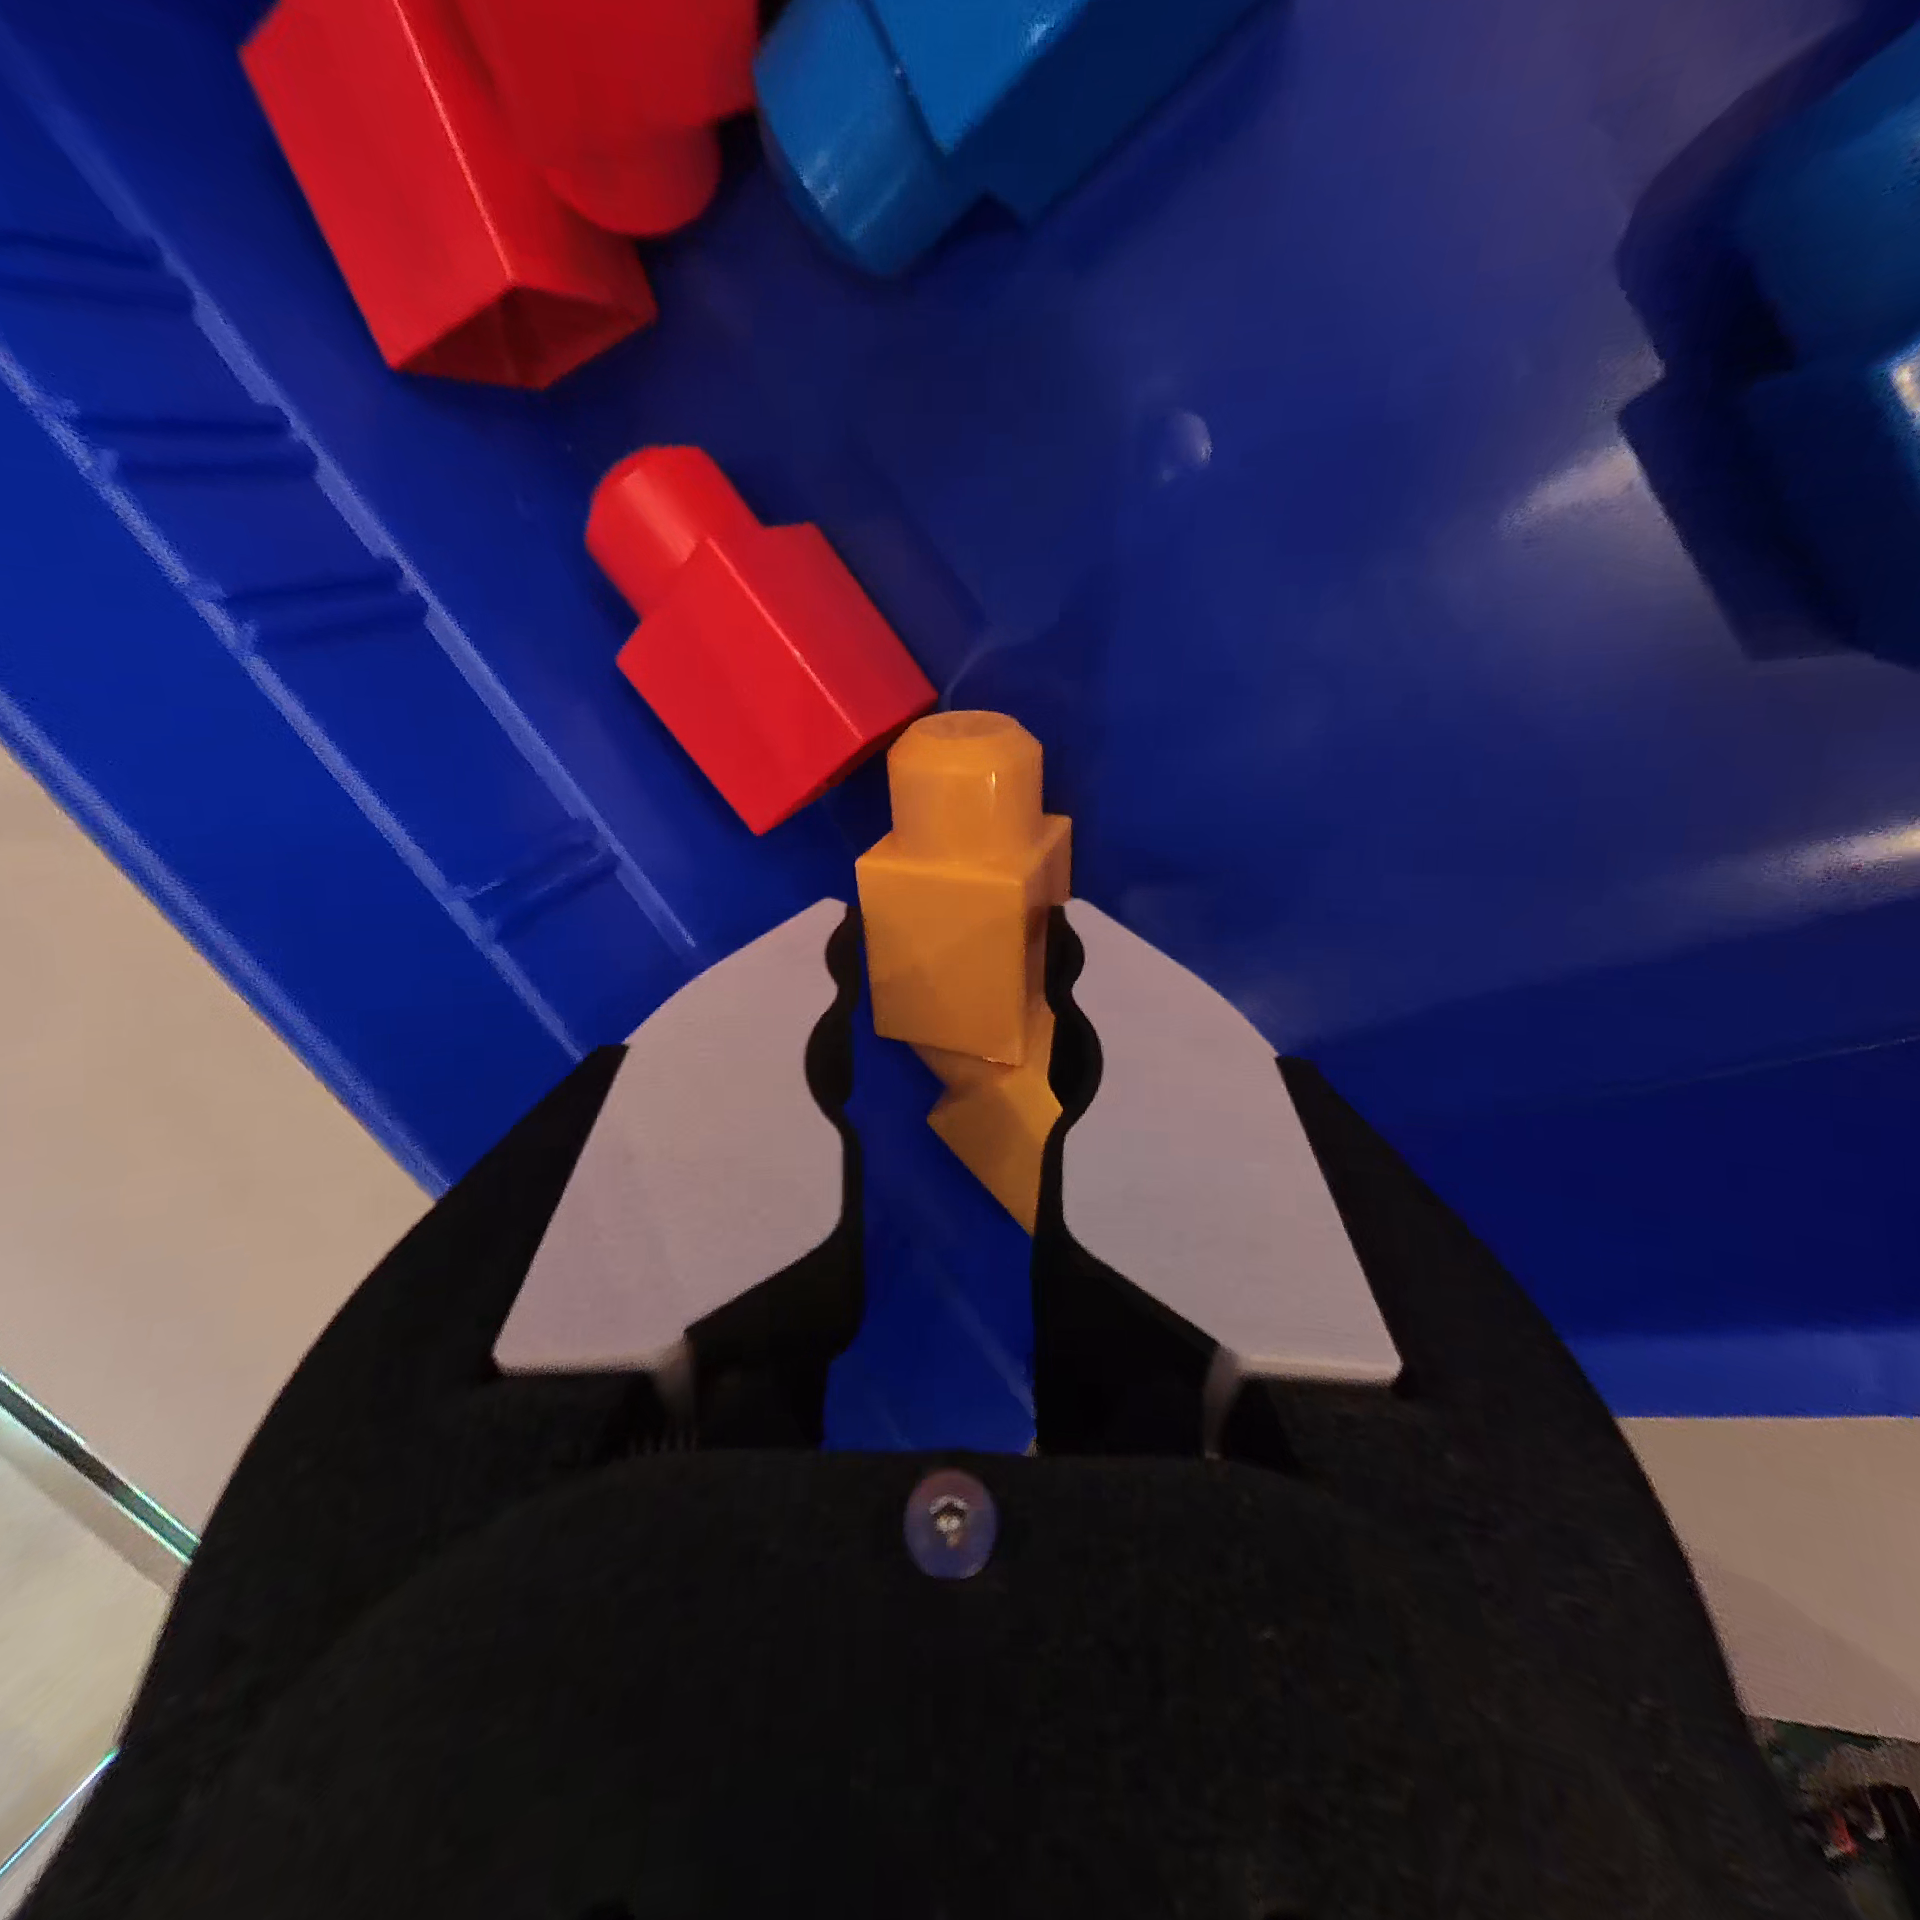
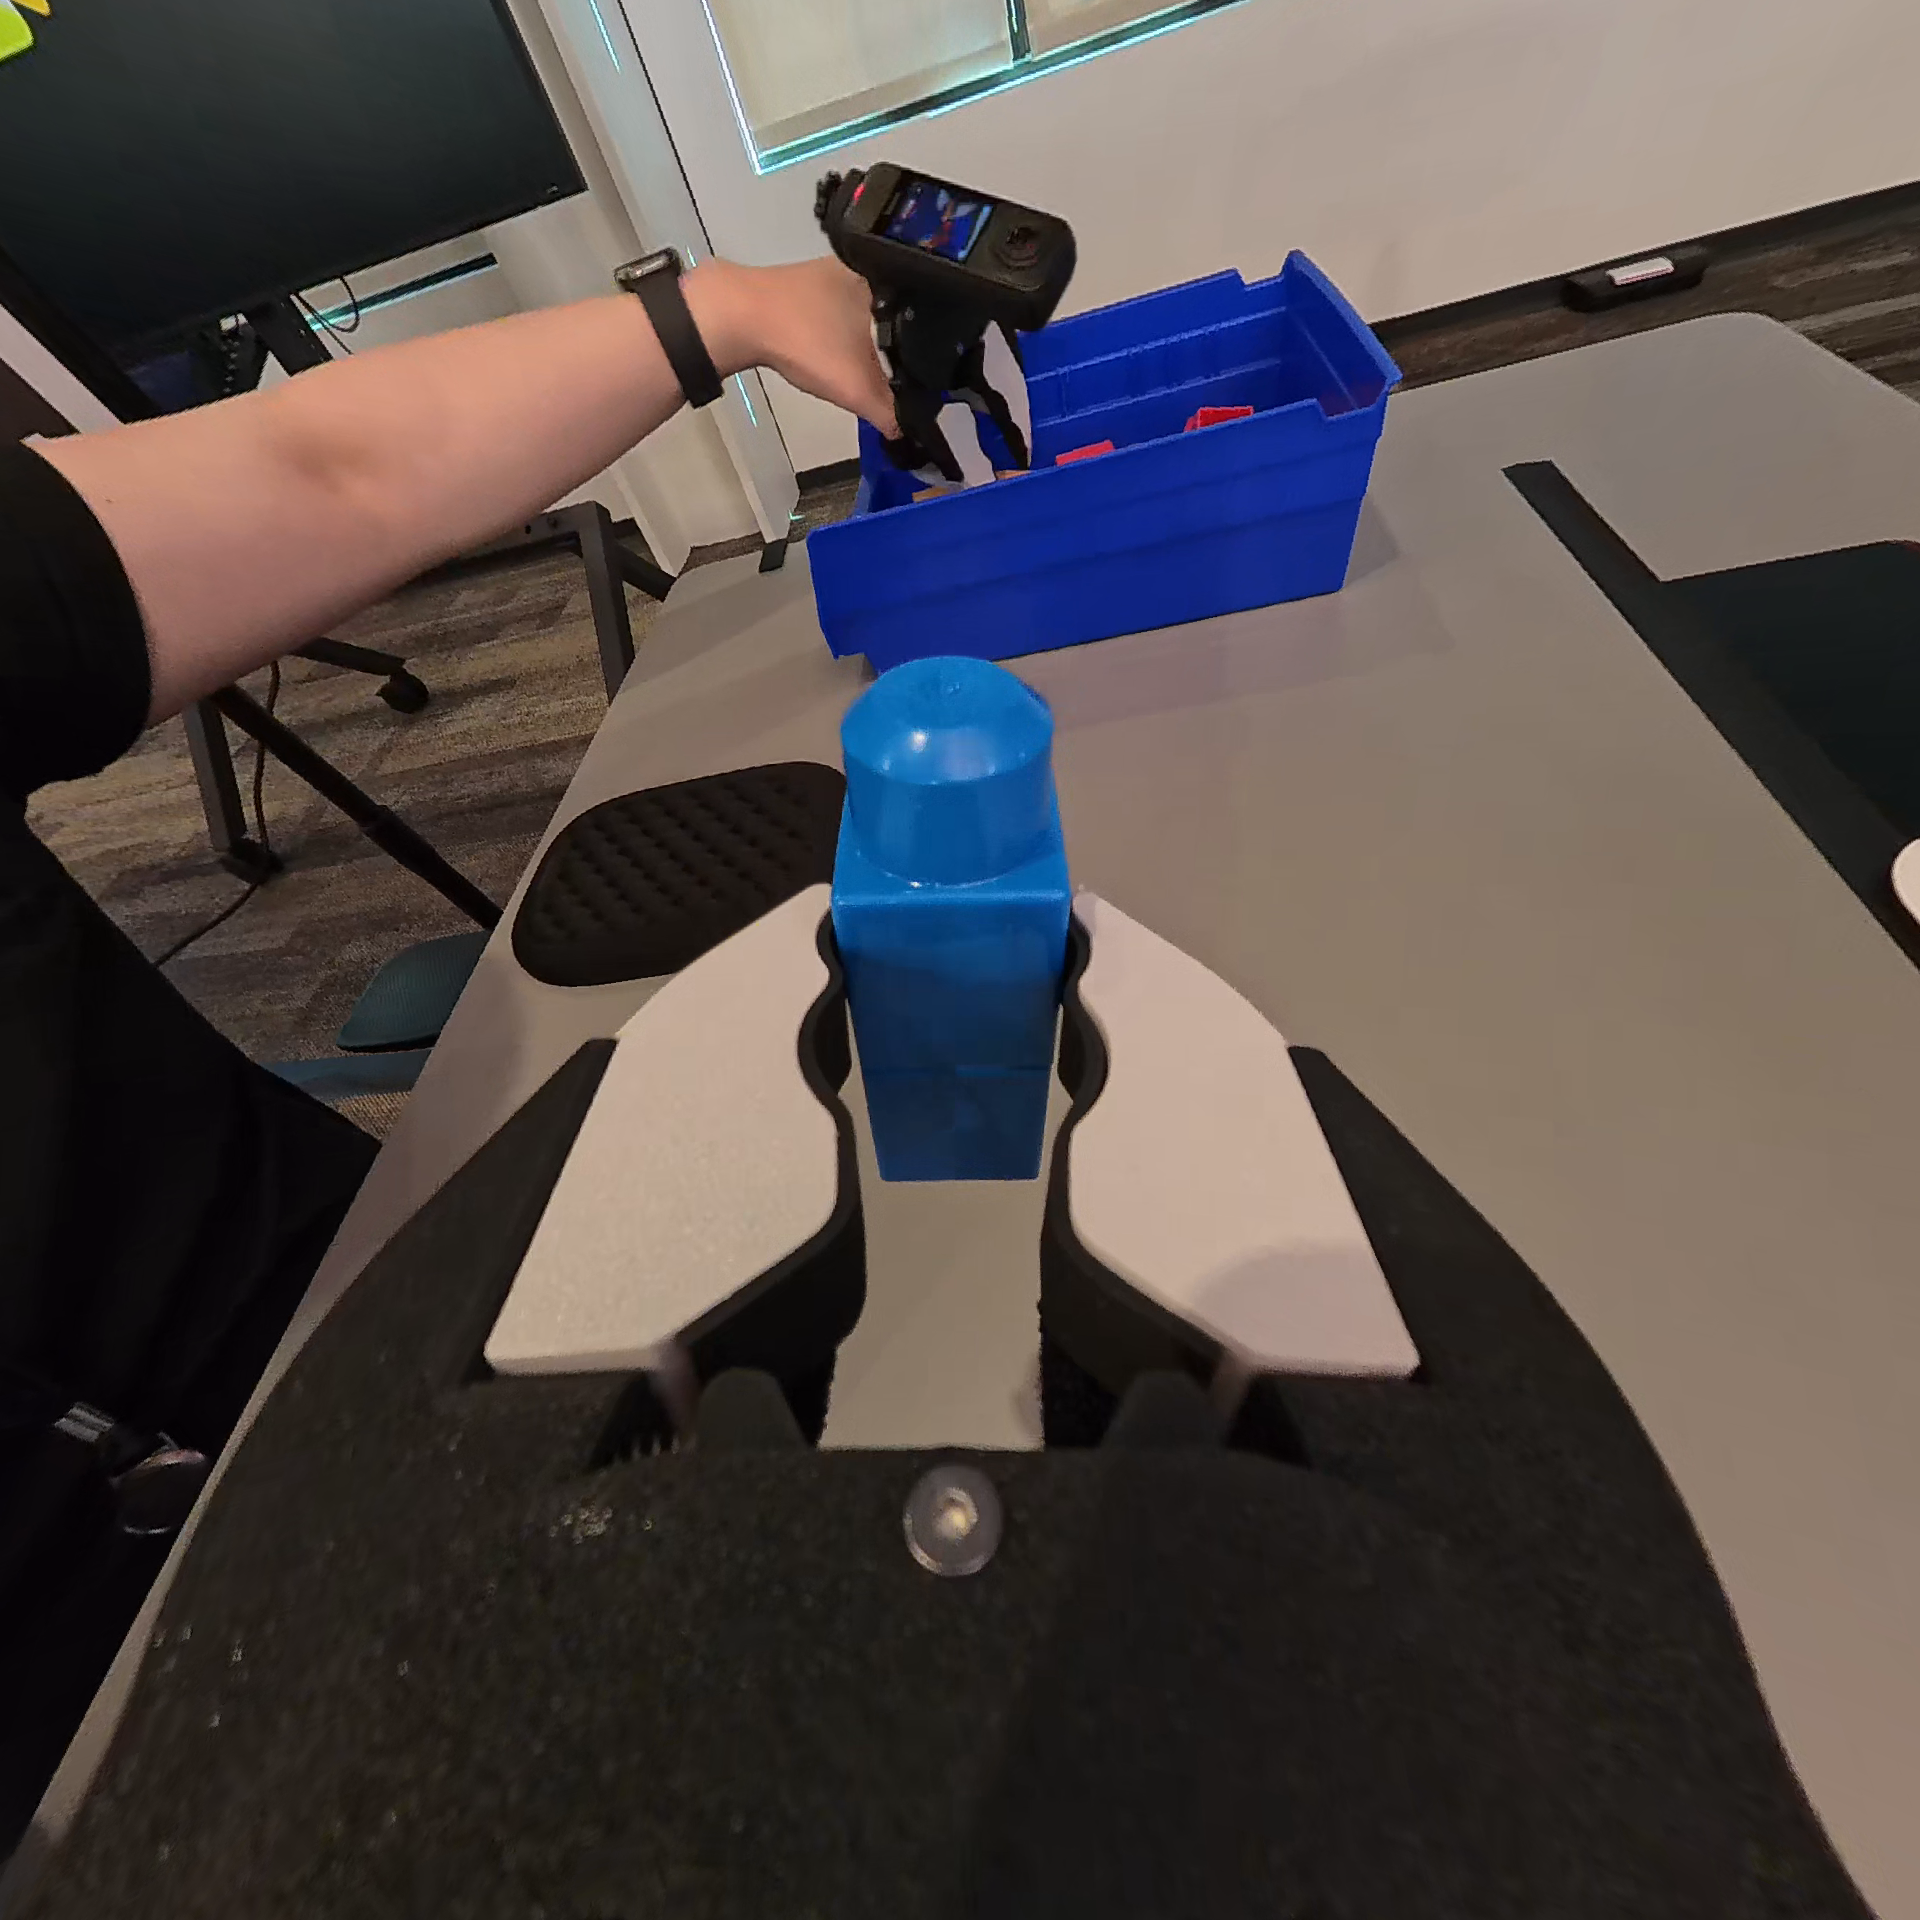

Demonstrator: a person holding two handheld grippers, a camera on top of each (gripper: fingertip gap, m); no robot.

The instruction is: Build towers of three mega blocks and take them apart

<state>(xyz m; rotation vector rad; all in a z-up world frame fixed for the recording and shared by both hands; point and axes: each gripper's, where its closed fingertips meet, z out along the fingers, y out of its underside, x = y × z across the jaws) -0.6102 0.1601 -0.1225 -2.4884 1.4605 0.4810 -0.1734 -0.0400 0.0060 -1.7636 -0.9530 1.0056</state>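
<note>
My left gripper pinched an orange single-stud block inside the blue bin; I judged a straight lift best, clearing the small red block just beside it. My right gripper clamped a blue block above the grey table. The bin also held a larger red block and a light-blue block.
</note>
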